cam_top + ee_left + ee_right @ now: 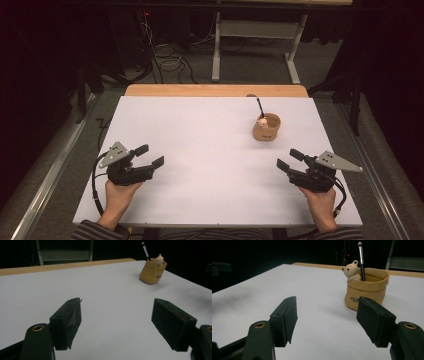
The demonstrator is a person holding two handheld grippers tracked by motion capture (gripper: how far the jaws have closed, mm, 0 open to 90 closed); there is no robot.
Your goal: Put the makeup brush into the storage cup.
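A tan sack-shaped holder point(266, 127) stands upright on the white table point(200, 145), right of centre toward the back. A small bear figure point(351, 270) peeks over its rim and a thin black brush point(361, 260) sticks up out of it. My left gripper point(150, 156) rests low at the front left, open, nothing between its jaws. My right gripper point(290, 160) sits at the front right, open and empty too, its jaws pointing toward the holder point(367, 288) from a short way in front of it. From the left gripper view the holder point(153, 271) is far off at upper right.
A bare wooden strip point(215, 90) runs along the table's far edge. Beyond it are a table frame's legs point(217, 45) and loose cables point(165, 57) on the floor. Wide bare white surface lies between the two grippers.
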